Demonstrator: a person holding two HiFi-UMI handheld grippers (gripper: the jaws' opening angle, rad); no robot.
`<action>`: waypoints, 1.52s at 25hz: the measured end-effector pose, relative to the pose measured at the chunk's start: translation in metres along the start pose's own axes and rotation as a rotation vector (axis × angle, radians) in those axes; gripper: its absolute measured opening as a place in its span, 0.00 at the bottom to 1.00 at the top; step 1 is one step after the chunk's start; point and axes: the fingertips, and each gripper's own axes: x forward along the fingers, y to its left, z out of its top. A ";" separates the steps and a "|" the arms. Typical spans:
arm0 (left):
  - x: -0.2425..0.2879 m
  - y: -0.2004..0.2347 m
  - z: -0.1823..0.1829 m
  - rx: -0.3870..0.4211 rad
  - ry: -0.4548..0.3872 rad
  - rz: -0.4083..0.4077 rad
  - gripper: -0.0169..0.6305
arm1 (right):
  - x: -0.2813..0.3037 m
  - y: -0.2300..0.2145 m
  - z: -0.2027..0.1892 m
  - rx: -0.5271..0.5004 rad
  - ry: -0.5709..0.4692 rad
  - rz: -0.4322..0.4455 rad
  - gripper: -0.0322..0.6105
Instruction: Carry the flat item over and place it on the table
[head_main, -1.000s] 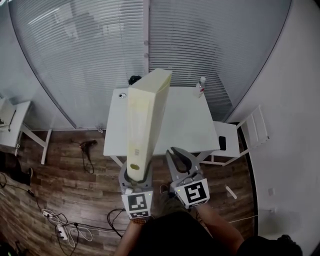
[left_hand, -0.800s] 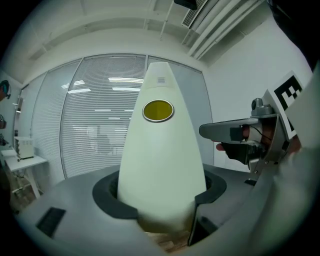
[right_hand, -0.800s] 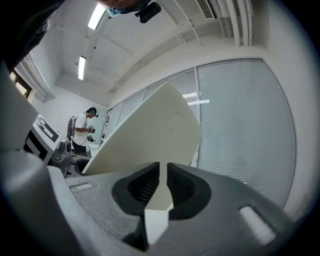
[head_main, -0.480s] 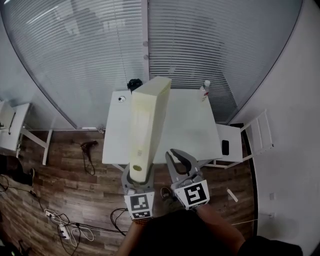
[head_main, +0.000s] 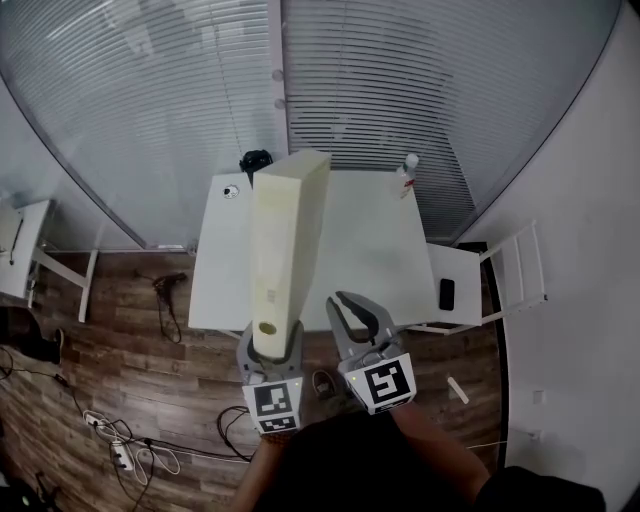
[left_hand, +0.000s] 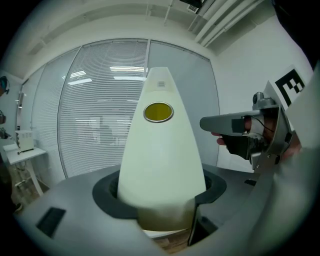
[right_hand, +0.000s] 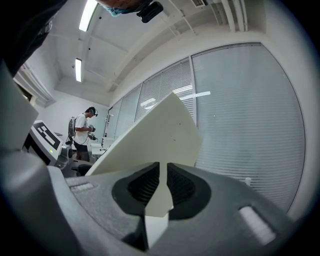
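Note:
A cream-white binder (head_main: 285, 240) stands nearly upright in the air in front of the white table (head_main: 370, 260), its far end over the table's left half. My left gripper (head_main: 270, 350) is shut on its lower end. In the left gripper view the binder's spine (left_hand: 160, 160) with a yellow finger hole fills the space between the jaws of the left gripper (left_hand: 160, 200). My right gripper (head_main: 352, 305) hangs just right of the binder, clear of it, jaws nearly together with nothing held. The right gripper view has the binder (right_hand: 155, 140) behind the narrow slit of my right gripper (right_hand: 162, 187).
On the table's far edge stand a white bottle (head_main: 405, 170) and a small round item (head_main: 231, 191). A white chair (head_main: 480, 275) with a dark phone (head_main: 446, 294) is at the table's right. Cables (head_main: 130, 450) lie on the wood floor. A person (right_hand: 82, 135) stands far off.
The view has shifted a little, so the table sits slightly further left. The binder stays upright in the left gripper, and the right gripper keeps its place beside it.

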 end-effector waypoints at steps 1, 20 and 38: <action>0.005 -0.001 0.000 0.001 0.002 0.004 0.48 | 0.002 -0.005 -0.002 0.002 -0.001 0.004 0.12; 0.056 -0.026 -0.032 0.018 0.074 -0.022 0.47 | 0.031 -0.055 -0.054 0.020 0.044 0.043 0.12; 0.068 -0.012 -0.054 -0.003 0.151 -0.005 0.47 | 0.024 -0.067 -0.065 0.049 0.067 -0.006 0.12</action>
